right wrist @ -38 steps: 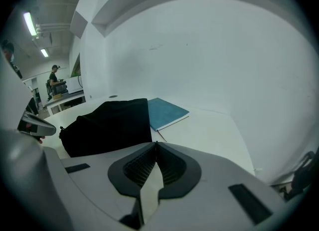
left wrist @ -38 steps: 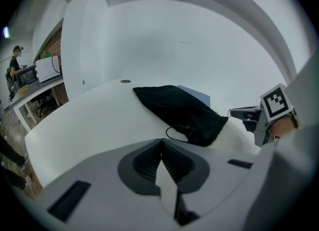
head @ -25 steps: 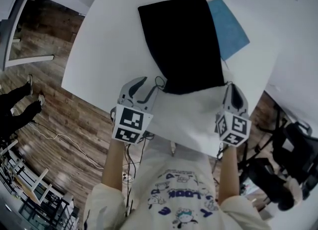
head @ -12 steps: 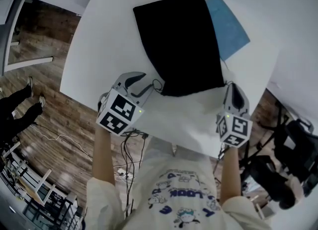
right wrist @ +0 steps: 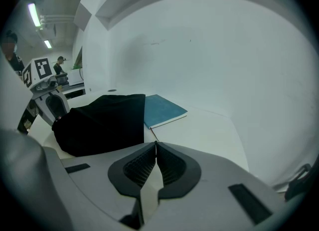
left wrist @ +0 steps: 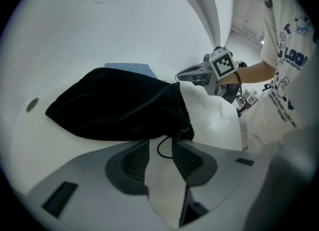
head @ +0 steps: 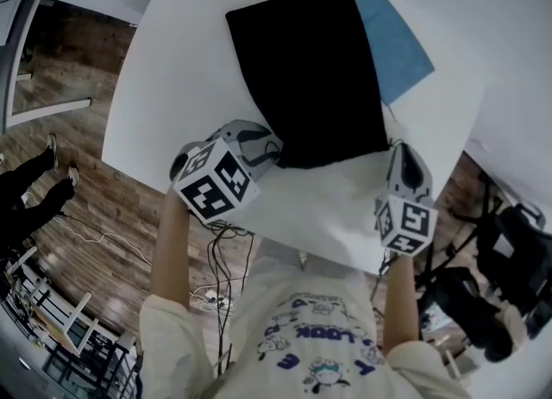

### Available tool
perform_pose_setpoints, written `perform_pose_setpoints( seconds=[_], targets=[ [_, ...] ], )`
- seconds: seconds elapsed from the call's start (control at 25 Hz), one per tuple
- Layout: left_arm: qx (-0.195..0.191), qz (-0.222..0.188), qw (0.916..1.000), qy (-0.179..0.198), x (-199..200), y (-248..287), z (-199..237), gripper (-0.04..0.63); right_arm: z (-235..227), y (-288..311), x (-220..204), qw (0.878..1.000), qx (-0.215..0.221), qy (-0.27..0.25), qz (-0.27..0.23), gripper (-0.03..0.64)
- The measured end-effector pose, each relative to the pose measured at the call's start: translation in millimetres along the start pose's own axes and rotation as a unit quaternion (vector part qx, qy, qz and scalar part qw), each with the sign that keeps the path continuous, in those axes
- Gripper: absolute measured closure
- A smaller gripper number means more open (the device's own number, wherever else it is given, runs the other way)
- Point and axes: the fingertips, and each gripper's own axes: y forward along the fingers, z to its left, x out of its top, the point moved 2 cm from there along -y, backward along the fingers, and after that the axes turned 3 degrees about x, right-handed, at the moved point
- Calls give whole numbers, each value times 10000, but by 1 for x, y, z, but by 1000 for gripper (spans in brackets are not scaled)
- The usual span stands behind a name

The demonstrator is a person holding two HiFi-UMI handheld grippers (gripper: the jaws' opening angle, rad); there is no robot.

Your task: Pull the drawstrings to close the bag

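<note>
Table (head: 164, 70), white, carries the black bag (head: 310, 70) lengthwise away from the person, its gathered mouth nearest them. One mouth corner lies by each tool. At the near-left corner the left hand-held gripper (left wrist: 160, 144) has its jaws apart, with a drawstring loop (left wrist: 158, 150) lying loose between them. At the near-right corner the right hand-held gripper (right wrist: 155, 145) is pinched onto a thin cord (right wrist: 152, 134) — seemingly the other drawstring.

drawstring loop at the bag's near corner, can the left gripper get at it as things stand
Probably yes. The left gripper has its jaws apart, and the black drawstring loop from the black drawstring bag lies right between the jaw tips, with nothing in the way.
</note>
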Motion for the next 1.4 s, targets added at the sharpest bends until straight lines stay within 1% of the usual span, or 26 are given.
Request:
perform_pose_setpoints(
  seconds=[0.08,0.24,0.36,0.4,0.44,0.48,0.64,0.76,0.88,1.04,1.16,1.4],
  targets=[
    [-45,57,10000,56,-1,2,0,459,2,0,1,10000,31,-4,10,606],
    [-135,44,9997,182,5,7,-3,459,3,3,1,10000,31,4,24,606],
    [-1,4,9998,200,6,8,-3,464,5,3,2,10000,41,6,37,606],
    [66,-49,9999,142,6,9,-2,487,4,4,2,10000,41,1,28,606],
    [133,-122,9998,68,7,9,-2,564,3,4,2,10000,37,-6,17,606],
    [196,-201,9996,-16,8,10,-3,589,1,4,2,10000,34,-13,11,606],
    [488,-351,9974,-404,5,8,-7,589,-1,4,2,10000,50,-16,35,606],
    [868,-436,9917,-837,2,-1,-5,589,-1,3,7,10000,22,-14,-55,606],
    [1219,-531,9820,-1344,-1,-14,-6,589,0,-3,13,9999,-2,-14,-102,606],
    [1669,-795,9643,-1894,-8,-38,5,589,11,-6,25,9998,-37,-82,-192,606],
    [2093,-982,9475,-2209,-9,-52,13,589,13,-10,31,9996,-63,-102,-254,606],
    [2779,-1146,9118,-2797,-9,-75,11,589,12,-26,48,9991,-184,-188,-339,606]
  ],
)
